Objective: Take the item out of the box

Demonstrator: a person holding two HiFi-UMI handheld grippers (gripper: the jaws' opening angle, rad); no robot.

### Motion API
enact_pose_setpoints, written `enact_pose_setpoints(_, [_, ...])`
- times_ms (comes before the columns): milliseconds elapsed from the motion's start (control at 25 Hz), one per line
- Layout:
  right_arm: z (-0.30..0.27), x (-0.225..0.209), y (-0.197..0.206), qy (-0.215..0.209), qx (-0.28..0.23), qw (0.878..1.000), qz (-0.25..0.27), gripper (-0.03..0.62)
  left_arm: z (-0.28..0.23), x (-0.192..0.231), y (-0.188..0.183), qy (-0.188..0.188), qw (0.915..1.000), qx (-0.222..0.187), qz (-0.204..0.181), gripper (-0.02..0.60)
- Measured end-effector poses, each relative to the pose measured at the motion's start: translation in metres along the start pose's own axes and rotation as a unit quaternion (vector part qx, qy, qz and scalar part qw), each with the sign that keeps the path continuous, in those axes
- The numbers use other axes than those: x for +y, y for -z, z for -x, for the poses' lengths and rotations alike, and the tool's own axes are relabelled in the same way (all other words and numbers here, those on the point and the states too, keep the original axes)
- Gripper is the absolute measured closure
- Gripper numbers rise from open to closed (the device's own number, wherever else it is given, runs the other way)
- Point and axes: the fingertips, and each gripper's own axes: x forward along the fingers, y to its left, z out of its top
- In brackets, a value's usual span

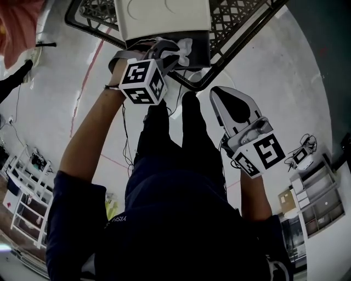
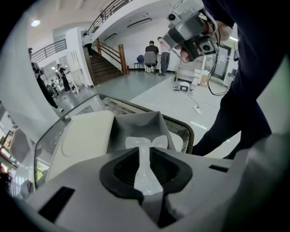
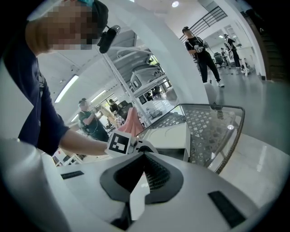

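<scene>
A box with a white lid [image 1: 164, 16] and a grey inside [image 2: 136, 124] stands open on a mesh-topped table [image 1: 241, 22]. My left gripper [image 1: 170, 55] reaches into the box mouth and is shut on a strip of translucent plastic bag [image 2: 144, 170]. The bag widens into a crumpled white bunch [image 1: 184, 48] in the box. My right gripper [image 1: 215, 90] hangs lower right of the box, off the table's edge, jaws together with nothing in them. In the right gripper view the box [image 3: 170, 136] sits beyond that gripper's tips [image 3: 145, 156].
The table has a dark curved rim [image 2: 188, 131] and a lattice top [image 3: 213, 122]. My legs stand directly below it on a pale floor [image 1: 285, 82]. Shelving units [image 1: 24, 186] stand at the left, and other people [image 3: 201, 45] are far off in the hall.
</scene>
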Motion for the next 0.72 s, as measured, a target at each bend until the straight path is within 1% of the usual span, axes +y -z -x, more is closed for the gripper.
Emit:
enact_pose_setpoints(160, [0.001, -0.006, 0.003, 0.001, 0.002, 1.0, -0.005, 0.572, -0.009, 0.0, 0.008, 0.007, 0.9997, 0.024, -0.007, 0.509])
enact_pose_setpoints(280, [0.001, -0.008, 0.005, 0.001, 0.003, 1.0, -0.008, 0.572, -0.014, -0.001, 0.013, 0.012, 0.9993, 0.034, -0.009, 0.509])
enact_pose_setpoints(520, [0.0, -0.01, 0.009, 0.001, 0.006, 1.0, -0.011, 0.572, -0.018, -0.003, 0.017, 0.015, 0.999, 0.041, -0.003, 0.529])
enact_pose_setpoints(720, [0.001, -0.007, 0.009, 0.002, 0.006, 1.0, -0.008, 0.572, -0.015, -0.001, 0.015, 0.003, 0.9993, 0.038, -0.001, 0.565])
